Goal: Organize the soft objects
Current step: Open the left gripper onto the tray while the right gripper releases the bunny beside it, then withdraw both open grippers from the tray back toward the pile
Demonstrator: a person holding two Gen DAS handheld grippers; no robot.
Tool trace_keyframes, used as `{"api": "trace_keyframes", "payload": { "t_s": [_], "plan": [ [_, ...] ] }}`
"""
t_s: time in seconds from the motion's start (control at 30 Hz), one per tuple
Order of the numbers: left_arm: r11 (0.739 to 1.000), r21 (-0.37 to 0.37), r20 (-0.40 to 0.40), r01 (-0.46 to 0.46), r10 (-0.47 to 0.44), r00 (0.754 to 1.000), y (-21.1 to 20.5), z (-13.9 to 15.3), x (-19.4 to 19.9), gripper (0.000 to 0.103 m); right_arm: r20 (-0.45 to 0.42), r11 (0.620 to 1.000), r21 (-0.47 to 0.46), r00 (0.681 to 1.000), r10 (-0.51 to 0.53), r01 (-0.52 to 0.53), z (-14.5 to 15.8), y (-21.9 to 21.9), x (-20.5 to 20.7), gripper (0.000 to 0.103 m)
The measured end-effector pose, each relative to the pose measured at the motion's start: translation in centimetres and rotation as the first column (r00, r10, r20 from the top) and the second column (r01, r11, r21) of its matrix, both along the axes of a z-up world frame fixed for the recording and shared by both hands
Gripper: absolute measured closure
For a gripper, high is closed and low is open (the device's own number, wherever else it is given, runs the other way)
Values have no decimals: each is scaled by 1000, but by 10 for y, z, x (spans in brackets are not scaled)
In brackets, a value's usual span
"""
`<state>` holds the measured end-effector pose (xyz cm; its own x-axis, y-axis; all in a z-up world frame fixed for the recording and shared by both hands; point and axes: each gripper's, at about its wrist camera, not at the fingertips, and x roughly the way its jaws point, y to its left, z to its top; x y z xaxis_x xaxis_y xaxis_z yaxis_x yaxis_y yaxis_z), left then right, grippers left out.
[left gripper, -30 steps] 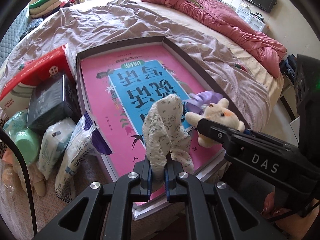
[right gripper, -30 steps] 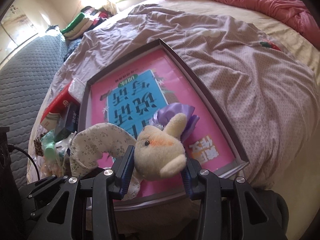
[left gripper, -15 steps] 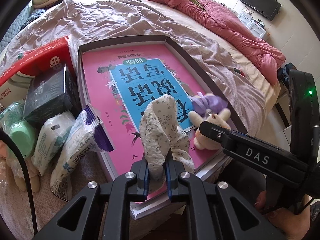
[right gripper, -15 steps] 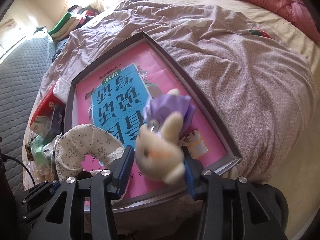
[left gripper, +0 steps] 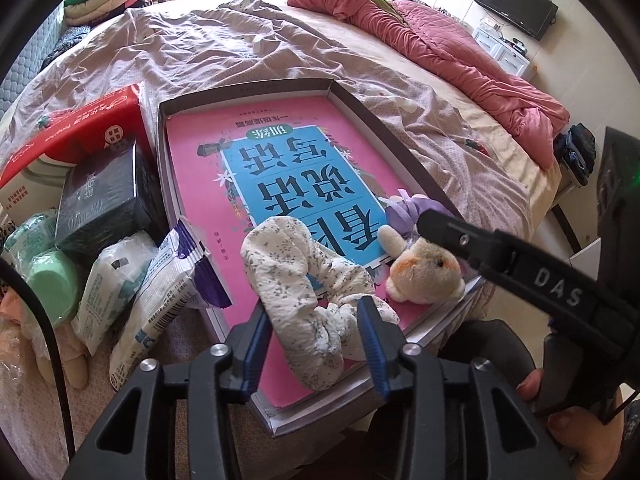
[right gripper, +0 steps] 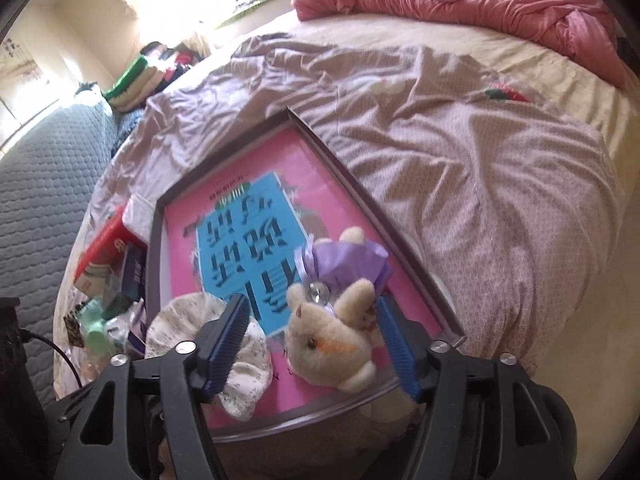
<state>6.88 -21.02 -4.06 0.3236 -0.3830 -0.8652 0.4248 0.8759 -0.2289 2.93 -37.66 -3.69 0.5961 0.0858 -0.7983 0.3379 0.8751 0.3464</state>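
Observation:
A shallow grey tray (left gripper: 162,152) with a pink and blue book cover lies on the bed. A floral white cloth roll (left gripper: 304,284) lies at its near edge, between the open fingers of my left gripper (left gripper: 316,328). A cream plush rabbit with a purple dress (right gripper: 332,332) lies on the tray's near right part, between the open fingers of my right gripper (right gripper: 312,340). The rabbit (left gripper: 424,272) also shows in the left wrist view, and the cloth roll (right gripper: 240,360) in the right wrist view.
Left of the tray lie a red box (left gripper: 68,148), a black box (left gripper: 100,196), green packs (left gripper: 44,276) and white plastic packets (left gripper: 160,300). A crumpled pink quilt (left gripper: 440,52) lies at the bed's far right. The bed edge runs just below the tray.
Both grippers have opened. The cloth roll and the rabbit have dropped from the fingers onto the tray's near edge.

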Motion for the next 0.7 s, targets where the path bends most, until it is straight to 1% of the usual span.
{"api": "trace_keyframes", "payload": {
  "t_s": [0.03,0.1,0.2,0.3,0.4,0.7],
  "plan": [
    [1000,3,4,1,-1,1000,0,1,0,57,7,1000,-2,1000,1,-1,1,0,-1,31],
    [1000,4,16,3,-3,1000,0,2,-2,49,10,1000,-11,1000,4,-4,3,1,0,29],
    [1000,17,48,-8,8,999,2,7,-4,41,16,1000,-14,1000,9,-9,4,3,1,29],
    [1000,15,67,-14,13,998,5,12,-5,38,36,1000,-17,999,10,-9,7,3,0,29],
    [999,26,94,-25,22,995,7,17,-7,35,52,1000,-21,999,11,-10,10,3,-2,26],
    [996,50,143,-68,60,988,20,27,-15,32,81,999,-38,996,21,-18,16,7,-1,25]
  ]
}}
